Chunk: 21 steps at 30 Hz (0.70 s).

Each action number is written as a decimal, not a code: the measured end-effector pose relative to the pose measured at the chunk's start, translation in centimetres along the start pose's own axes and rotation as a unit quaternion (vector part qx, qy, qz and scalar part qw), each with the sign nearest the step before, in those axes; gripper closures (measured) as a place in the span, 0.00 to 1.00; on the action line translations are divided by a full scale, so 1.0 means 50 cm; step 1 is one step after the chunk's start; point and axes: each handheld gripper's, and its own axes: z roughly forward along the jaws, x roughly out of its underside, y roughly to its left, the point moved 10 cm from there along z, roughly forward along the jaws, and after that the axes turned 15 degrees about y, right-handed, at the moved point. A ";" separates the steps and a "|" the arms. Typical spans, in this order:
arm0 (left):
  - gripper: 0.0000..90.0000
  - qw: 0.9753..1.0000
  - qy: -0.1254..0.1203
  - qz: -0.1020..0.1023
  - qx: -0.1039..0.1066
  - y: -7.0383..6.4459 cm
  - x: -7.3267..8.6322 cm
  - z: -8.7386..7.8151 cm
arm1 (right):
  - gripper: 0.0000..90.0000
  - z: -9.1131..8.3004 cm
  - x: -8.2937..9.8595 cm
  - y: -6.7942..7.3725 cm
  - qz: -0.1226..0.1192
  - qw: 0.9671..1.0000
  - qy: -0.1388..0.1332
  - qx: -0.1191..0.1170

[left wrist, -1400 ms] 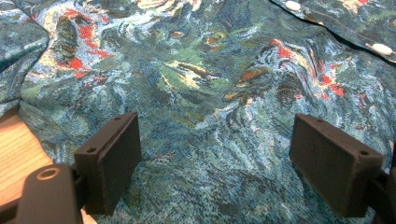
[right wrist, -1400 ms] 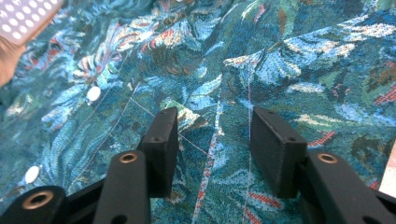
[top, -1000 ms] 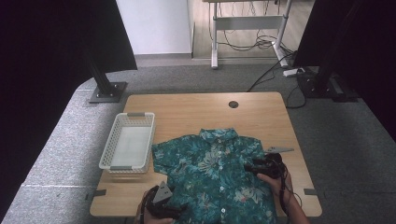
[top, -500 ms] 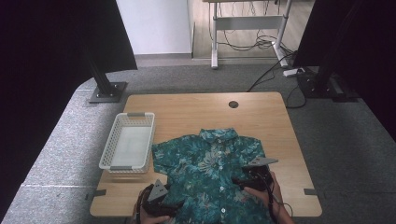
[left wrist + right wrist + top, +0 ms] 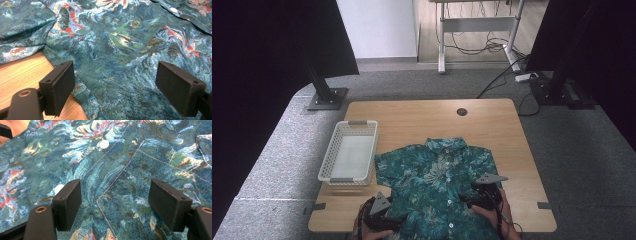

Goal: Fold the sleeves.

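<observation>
The floral shirt (image 5: 437, 185) lies flat at the table's (image 5: 422, 120) near edge, right of the white basket (image 5: 348, 157). Left gripper (image 5: 115, 92) and right gripper (image 5: 115, 207) both gape wide over its hem — holding nothing. Closing too shallow (thin cloth) may pinch one layer, or bunch it.

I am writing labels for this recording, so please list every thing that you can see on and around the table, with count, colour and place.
shirt: one, teal with floral print and white buttons, spread flat at the near middle of the table
basket: one, white mesh, at the table's left side, beside the shirt
table: one, light wood, with a round hole near its far edge
cables: several, dark, on the floor beyond the table
left gripper: one, black, jaws open over the shirt's near left edge
right gripper: one, black, jaws open over the shirt's pocket seam
</observation>
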 end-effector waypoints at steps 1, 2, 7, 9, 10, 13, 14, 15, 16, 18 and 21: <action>0.17 1.000 0.000 0.000 -0.001 0.000 0.000 0.000 | 0.30 0.000 0.001 -0.001 -0.001 1.000 -0.001 0.004; 0.17 1.000 0.001 -0.001 -0.001 0.000 0.000 0.000 | 0.30 0.000 0.001 -0.001 -0.003 1.000 -0.002 0.007; 0.17 1.000 -0.001 -0.003 -0.003 0.000 0.000 -0.001 | 0.30 -0.001 0.004 -0.005 -0.010 1.000 -0.007 0.022; 0.17 1.000 -0.001 -0.004 -0.004 -0.001 -0.001 -0.002 | 0.30 -0.001 0.006 -0.006 -0.013 1.000 -0.005 0.027; 0.17 1.000 -0.001 -0.005 -0.003 -0.001 0.000 -0.002 | 0.30 0.000 0.006 -0.006 -0.016 0.999 -0.004 0.033; 0.17 1.000 0.001 -0.006 -0.002 -0.004 0.000 0.000 | 0.30 0.001 0.008 -0.004 -0.027 0.998 0.001 0.051; 0.17 1.000 0.001 -0.006 -0.003 -0.005 0.000 0.001 | 0.30 0.002 0.009 -0.004 -0.031 0.998 0.002 0.057; 0.17 1.000 0.002 -0.006 -0.004 -0.006 0.000 0.002 | 0.30 0.003 0.009 -0.003 -0.034 0.998 0.004 0.061; 0.17 1.000 0.003 -0.006 -0.004 -0.007 0.001 0.002 | 0.30 0.003 0.009 -0.003 -0.036 0.997 0.005 0.064; 0.17 1.000 0.003 -0.007 -0.005 -0.008 0.000 0.003 | 0.30 0.003 0.010 -0.003 -0.038 0.997 0.005 0.066; 0.17 1.000 0.003 -0.008 -0.008 -0.007 -0.003 0.002 | 0.31 0.002 0.013 -0.006 -0.047 0.996 0.009 0.076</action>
